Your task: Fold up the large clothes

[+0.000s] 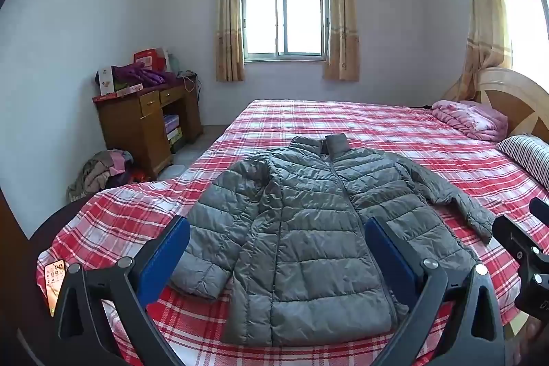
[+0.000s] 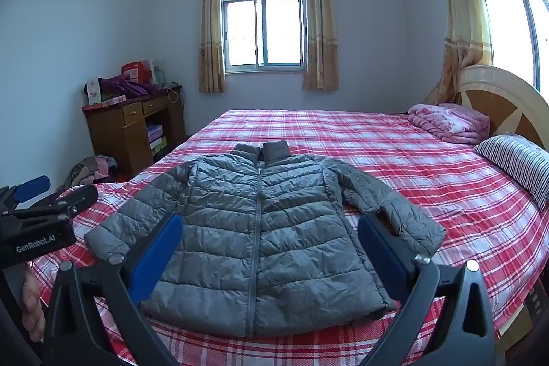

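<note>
Jacket (image 1: pixel 302 228) lies flat and zipped, front up, on the checked bed (image 1: pixel 394 132), collar towards the far window, hem at the near edge. One sleeve stretches out on the headboard side; the other is tucked against the body. Both tongs, left (image 1: pixel 278 249) and right (image 2: pixel 269 246), hover over the jacket's hem, spread wide and holding nothing. No fold looks begun. The next move probably calls for pinching a sleeve or shoulder edge and carrying it across the chest.
</note>
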Demonstrator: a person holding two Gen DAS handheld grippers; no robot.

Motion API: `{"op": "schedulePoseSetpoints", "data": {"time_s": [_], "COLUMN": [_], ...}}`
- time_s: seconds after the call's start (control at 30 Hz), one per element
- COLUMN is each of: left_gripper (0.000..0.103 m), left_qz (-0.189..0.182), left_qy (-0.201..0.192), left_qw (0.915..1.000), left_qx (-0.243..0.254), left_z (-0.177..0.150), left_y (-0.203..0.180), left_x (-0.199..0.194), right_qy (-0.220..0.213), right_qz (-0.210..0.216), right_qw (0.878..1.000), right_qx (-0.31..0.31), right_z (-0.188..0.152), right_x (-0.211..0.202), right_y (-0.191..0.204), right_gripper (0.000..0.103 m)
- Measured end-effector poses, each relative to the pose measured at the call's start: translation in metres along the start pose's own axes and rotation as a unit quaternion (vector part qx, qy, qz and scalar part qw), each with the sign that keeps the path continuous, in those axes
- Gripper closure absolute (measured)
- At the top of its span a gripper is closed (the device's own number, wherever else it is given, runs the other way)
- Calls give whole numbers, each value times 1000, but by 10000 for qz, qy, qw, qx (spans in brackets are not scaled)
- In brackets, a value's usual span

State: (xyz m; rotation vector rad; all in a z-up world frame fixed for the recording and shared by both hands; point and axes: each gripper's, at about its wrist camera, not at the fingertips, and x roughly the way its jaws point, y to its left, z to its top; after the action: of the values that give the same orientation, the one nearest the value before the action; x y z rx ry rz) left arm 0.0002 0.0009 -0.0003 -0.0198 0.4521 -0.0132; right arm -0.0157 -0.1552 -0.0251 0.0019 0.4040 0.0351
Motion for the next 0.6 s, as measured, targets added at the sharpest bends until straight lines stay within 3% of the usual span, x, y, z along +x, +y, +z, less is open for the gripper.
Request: {"op": "schedulePoseSetpoints", "data": {"time_s": [0.6], "left_gripper": [1], "left_qz": [90], "left_qy": [-56], "left_qw": [9999], "left_qx": [122], "left_z": [1], "left_y": [2], "left_x": [-1], "right_qy": [66], "right_qz": [8], "right_qw": [10000], "right_qx": [21], "right_z": [0], "right_x": [4], "right_y": [0], "right_gripper": [0]}}
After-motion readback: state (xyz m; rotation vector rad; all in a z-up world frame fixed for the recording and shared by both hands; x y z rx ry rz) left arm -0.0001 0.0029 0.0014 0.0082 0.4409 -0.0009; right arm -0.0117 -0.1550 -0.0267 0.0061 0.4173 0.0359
